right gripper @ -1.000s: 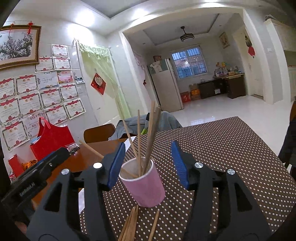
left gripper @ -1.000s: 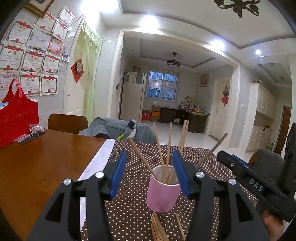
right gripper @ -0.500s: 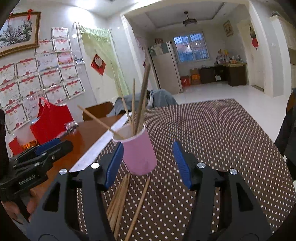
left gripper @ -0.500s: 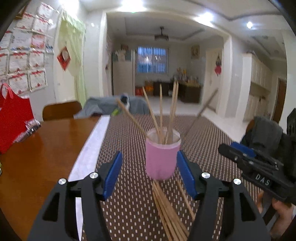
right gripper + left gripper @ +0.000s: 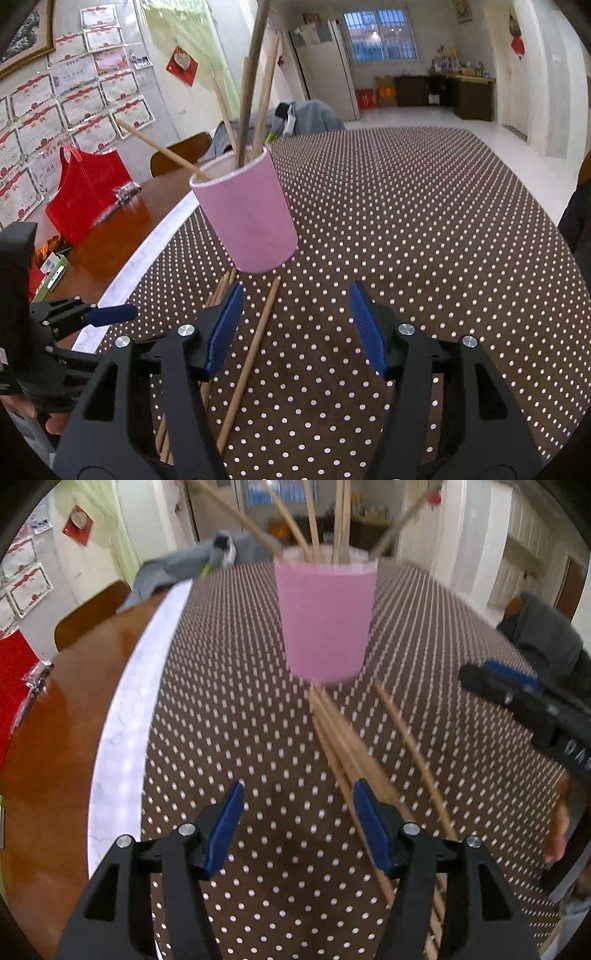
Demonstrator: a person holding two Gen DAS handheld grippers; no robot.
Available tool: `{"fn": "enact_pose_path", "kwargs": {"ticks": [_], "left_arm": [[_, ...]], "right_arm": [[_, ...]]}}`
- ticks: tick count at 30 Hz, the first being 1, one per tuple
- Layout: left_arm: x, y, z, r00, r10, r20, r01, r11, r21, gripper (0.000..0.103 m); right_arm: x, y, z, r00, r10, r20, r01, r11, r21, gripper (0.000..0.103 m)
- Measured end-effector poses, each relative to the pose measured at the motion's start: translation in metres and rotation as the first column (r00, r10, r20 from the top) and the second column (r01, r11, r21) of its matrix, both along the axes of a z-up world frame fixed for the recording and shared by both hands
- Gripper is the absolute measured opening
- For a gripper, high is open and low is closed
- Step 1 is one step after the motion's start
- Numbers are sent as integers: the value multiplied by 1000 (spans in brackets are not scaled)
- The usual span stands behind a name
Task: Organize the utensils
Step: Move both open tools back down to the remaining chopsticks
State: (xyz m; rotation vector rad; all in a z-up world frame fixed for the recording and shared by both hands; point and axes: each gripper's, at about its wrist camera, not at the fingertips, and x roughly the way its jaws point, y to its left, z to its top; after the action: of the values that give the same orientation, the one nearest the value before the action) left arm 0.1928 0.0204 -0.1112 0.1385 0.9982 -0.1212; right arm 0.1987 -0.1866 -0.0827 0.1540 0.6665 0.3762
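On the polka-dot-covered surface (image 5: 229, 716), loose chopsticks (image 5: 347, 749) lie just near of the pink cup (image 5: 325, 620), so both spread, empty grippers, left gripper (image 5: 297, 825) and right gripper (image 5: 295, 328), should probably pinch one stick squarely mid-length.

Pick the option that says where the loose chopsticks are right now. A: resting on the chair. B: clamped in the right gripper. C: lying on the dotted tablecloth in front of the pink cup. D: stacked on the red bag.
C: the loose chopsticks lie flat on the dotted tablecloth just in front of the pink cup, and both grippers are open and empty.
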Motion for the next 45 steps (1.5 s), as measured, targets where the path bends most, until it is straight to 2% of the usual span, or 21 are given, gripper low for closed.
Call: {"fn": "enact_pose_path", "kwargs": {"ticks": [4, 17, 20, 23, 28, 33, 38, 40, 42, 44, 45], "left_arm": [[4, 0, -12, 998, -4, -64, 3, 1000, -4, 61], [15, -5, -15, 996, 6, -84, -5, 1000, 17, 61], [13, -11, -17, 994, -6, -113, 8, 1000, 16, 61], [12, -15, -20, 995, -22, -95, 26, 999, 42, 61], [19, -2, -22, 995, 6, -96, -8, 1000, -18, 61], [22, 7, -22, 996, 37, -78, -40, 999, -28, 41], [23, 13, -21, 996, 50, -74, -53, 998, -34, 28], [23, 16, -21, 995, 61, -74, -64, 997, -39, 22], [24, 17, -20, 995, 68, -76, -72, 996, -50, 14], [24, 19, -21, 994, 75, -78, -80, 995, -59, 13], [24, 19, -21, 994, 77, -77, -82, 994, -65, 11]], "right_arm": [[2, 2, -7, 1000, 14, -26, -14, 1000, -11, 60], [8, 8, -9, 998, 28, -60, -30, 999, -33, 62], [11, 12, -9, 997, 29, -73, -33, 998, -54, 62], [13, 18, -11, 995, 29, -94, -39, 994, -101, 62], [15, 40, -17, 984, 65, -167, -100, 972, -211, 62], [15, 63, -24, 970, 102, -222, -167, 940, -298, 62], [22, 74, -33, 955, 105, -279, -206, 909, -364, 61], [24, 76, -33, 950, 111, -292, -220, 901, -374, 54], [28, 78, -30, 944, 118, -308, -235, 895, -379, 30], [32, 82, -28, 935, 126, -330, -257, 885, -389, 21], [33, 83, -28, 931, 134, -339, -267, 884, -383, 20]]}}
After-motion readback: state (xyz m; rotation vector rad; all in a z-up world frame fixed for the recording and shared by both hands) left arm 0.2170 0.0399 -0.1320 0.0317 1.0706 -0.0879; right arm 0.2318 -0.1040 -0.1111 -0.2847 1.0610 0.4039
